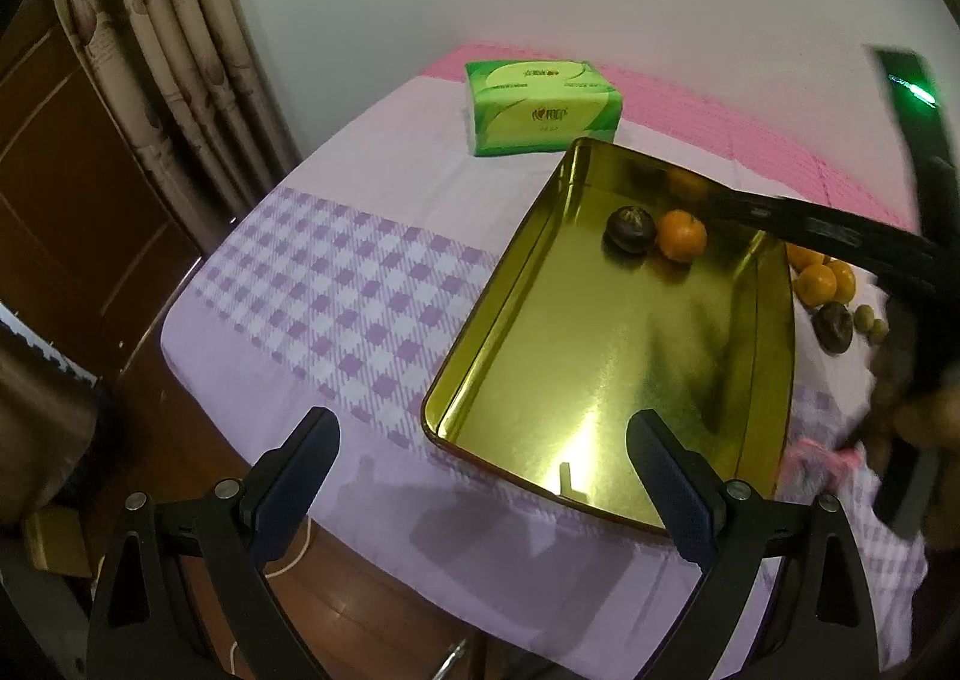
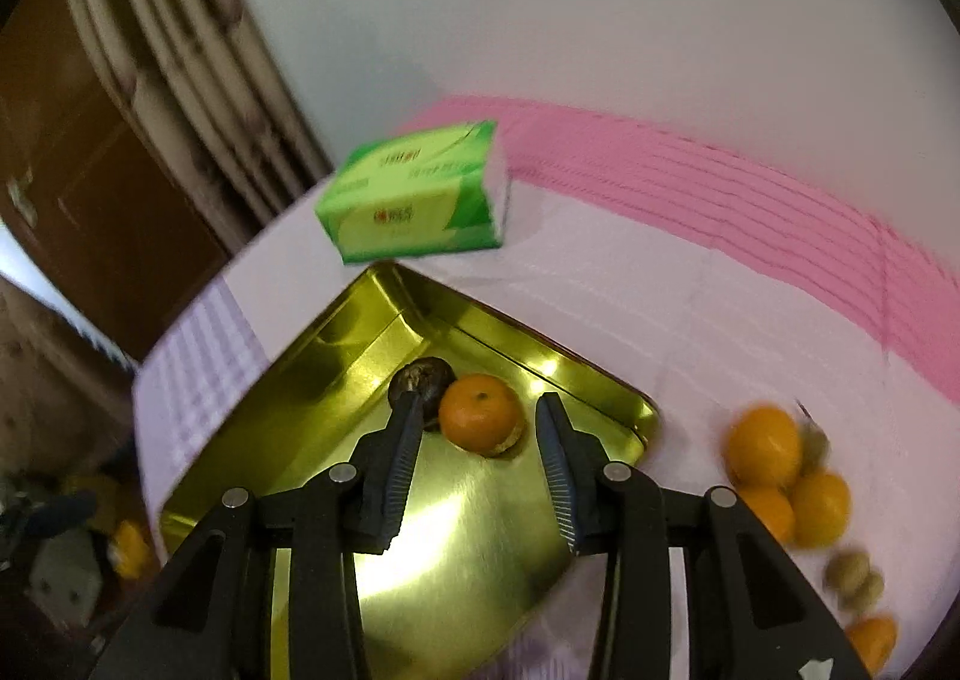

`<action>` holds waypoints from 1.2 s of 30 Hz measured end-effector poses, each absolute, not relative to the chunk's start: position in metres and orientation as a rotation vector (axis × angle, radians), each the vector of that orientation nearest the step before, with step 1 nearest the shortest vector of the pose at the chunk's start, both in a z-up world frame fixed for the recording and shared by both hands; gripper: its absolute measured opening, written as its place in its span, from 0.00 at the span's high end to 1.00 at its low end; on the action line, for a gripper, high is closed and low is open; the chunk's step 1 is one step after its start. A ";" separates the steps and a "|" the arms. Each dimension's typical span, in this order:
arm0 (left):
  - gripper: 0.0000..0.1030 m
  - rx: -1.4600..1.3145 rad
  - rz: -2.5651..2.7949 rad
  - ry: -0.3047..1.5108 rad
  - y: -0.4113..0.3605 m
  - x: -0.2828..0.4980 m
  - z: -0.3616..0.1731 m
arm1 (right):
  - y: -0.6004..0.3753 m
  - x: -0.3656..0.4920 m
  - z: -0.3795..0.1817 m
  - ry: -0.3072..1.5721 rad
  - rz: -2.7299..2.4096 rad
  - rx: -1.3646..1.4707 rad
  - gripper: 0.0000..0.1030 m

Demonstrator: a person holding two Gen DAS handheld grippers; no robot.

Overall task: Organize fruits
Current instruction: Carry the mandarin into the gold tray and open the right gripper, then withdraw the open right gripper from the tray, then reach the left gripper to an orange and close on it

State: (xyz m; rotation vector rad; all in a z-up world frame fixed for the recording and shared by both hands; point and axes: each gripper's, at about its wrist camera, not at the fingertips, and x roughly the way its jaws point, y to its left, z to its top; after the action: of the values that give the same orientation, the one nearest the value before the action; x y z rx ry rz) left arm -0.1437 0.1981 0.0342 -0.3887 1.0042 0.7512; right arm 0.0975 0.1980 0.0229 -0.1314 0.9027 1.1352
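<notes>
My shiny gold rectangular metal tray (image 1: 600, 356) runs lengthwise away from me toward the green tissue pack (image 1: 543, 107). In its far end sit one small orange mandarin (image 2: 480, 412) and one dark brown round fruit (image 2: 420, 377), touching. My right gripper (image 2: 480, 428) gapes around the mandarin, pads clear; my left gripper (image 1: 480, 458) hangs wide, empty.

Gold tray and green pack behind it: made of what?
Gold tray: looks like thin sheet metal, glossy; it mirrors the fruit and shows a bright glare. Green pack: likely soft printed plastic film around tissues, given its slight sheen and rounded edges.
</notes>
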 end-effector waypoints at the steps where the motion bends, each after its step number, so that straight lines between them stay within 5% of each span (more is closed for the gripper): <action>1: 0.07 -0.384 0.751 1.002 0.197 -0.144 0.035 | 0.179 0.096 0.025 0.892 1.133 -0.091 0.63; 17: 0.06 -0.176 0.555 0.906 0.120 -0.121 0.064 | -0.118 0.111 -0.032 0.778 0.579 -0.148 0.44; 30: 0.07 0.022 0.055 0.950 0.071 0.028 0.073 | -0.182 0.152 -0.077 0.851 0.472 0.037 0.39; 36: 0.31 0.079 -0.058 1.107 0.088 0.100 0.033 | -0.181 0.154 -0.081 0.865 0.492 0.049 0.33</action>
State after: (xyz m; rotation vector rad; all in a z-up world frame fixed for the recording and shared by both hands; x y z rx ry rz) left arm 0.0998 0.0881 0.0327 0.0791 1.1074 -0.0582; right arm 0.1542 -0.1810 -0.0808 0.0492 0.8645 0.4920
